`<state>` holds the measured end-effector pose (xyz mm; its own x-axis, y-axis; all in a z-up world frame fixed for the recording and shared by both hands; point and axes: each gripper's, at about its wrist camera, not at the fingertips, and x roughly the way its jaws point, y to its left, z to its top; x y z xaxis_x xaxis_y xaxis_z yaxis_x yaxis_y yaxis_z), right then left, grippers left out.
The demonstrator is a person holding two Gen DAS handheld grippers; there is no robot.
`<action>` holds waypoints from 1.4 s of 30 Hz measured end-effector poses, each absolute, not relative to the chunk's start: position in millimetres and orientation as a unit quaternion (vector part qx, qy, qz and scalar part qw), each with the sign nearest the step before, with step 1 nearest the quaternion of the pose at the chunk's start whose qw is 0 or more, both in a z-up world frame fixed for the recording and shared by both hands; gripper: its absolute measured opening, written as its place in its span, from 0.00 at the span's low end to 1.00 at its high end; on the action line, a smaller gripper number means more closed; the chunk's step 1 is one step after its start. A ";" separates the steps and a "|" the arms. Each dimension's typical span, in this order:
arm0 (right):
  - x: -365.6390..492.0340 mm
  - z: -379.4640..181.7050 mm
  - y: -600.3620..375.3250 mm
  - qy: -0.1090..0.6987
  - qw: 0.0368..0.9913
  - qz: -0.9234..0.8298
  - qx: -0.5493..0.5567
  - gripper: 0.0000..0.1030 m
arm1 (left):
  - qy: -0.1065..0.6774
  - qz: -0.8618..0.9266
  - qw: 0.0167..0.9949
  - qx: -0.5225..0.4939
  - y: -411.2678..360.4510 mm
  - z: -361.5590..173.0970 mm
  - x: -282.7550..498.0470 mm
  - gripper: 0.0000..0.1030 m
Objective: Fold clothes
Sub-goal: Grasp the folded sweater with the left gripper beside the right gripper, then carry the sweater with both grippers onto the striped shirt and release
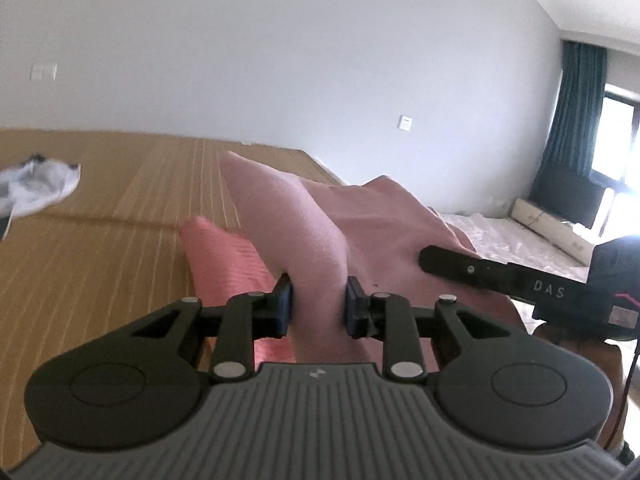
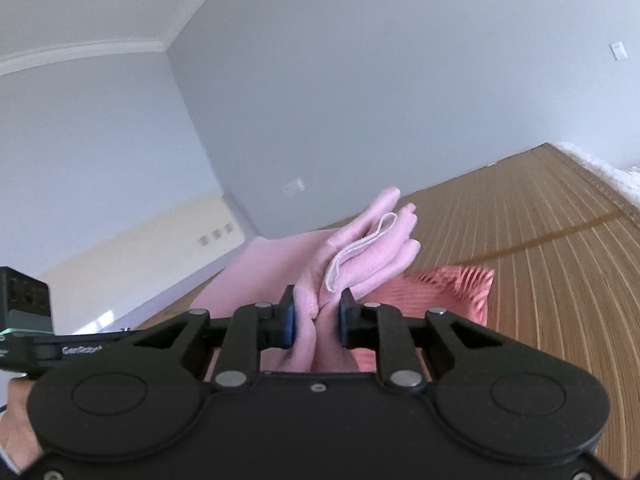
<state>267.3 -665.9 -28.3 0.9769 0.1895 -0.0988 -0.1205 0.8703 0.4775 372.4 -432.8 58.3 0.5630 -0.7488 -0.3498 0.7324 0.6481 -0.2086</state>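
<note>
A plain white-walled room holds a wide surface covered by a striped bamboo mat (image 1: 120, 264), tan with fine pale lines running along it.

Over the mat, the left gripper (image 1: 319, 304) is clamped on a thick fold of a pale pink garment (image 1: 312, 216), the cloth squeezed between its blue pads and bulging forward beyond them. The right gripper (image 2: 318, 312) is likewise closed on the same pink garment (image 2: 360, 248), pinching a bunch of its edge; a white-lined hem loops out just past its fingertips, and several soft folds fan upward from the pinch. The garment is held up between the two grippers, above the mat rather than lying flat on it. In the left wrist view one black finger of the right gripper (image 1: 452, 264) lies against the pink cloth on the right.

Below the lifted garment a coral-pink ribbed cloth (image 1: 228, 260) lies on the mat, its pleated edge also showing in the right wrist view (image 2: 452, 292).

Well apart, at the far left of the mat, lies a crumpled white garment (image 1: 40, 188) with dark marks. Past the mat's far right edge sit rumpled white sheeting (image 1: 512, 240) and a long pale box (image 1: 548, 228), with a dark teal curtain (image 1: 572, 120) hanging beside a bright window (image 1: 616, 140).
</note>
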 end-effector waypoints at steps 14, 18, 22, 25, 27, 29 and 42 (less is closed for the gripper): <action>460.0 -137.1 -735.1 0.219 0.941 0.015 0.258 0.31 | 0.224 -0.357 0.905 0.055 -525.3 -54.8 495.5 0.39; 443.1 -118.1 -744.9 0.214 0.939 0.009 0.268 0.38 | 0.200 -0.343 0.914 0.081 -498.2 -44.5 472.6 0.43; 397.6 -86.0 -724.3 0.186 0.963 -0.070 0.181 0.34 | 0.170 -0.323 0.921 0.139 -483.8 -29.4 447.5 0.44; 378.0 -92.0 -710.4 0.186 0.964 -0.021 0.188 0.18 | 0.164 -0.353 0.913 0.122 -481.7 -29.0 442.3 0.44; 375.5 -106.1 -706.5 0.190 0.958 0.009 0.215 0.17 | 0.170 -0.367 0.905 0.130 -490.8 -36.2 438.8 0.44; 383.8 -121.5 -709.1 0.211 0.952 -0.018 0.219 0.17 | 0.177 -0.345 0.909 0.149 -501.1 -51.8 439.5 0.44; 389.6 -125.3 -712.5 0.213 0.941 -0.037 0.260 0.25 | 0.246 -0.291 0.916 0.129 -492.9 -66.5 442.3 0.50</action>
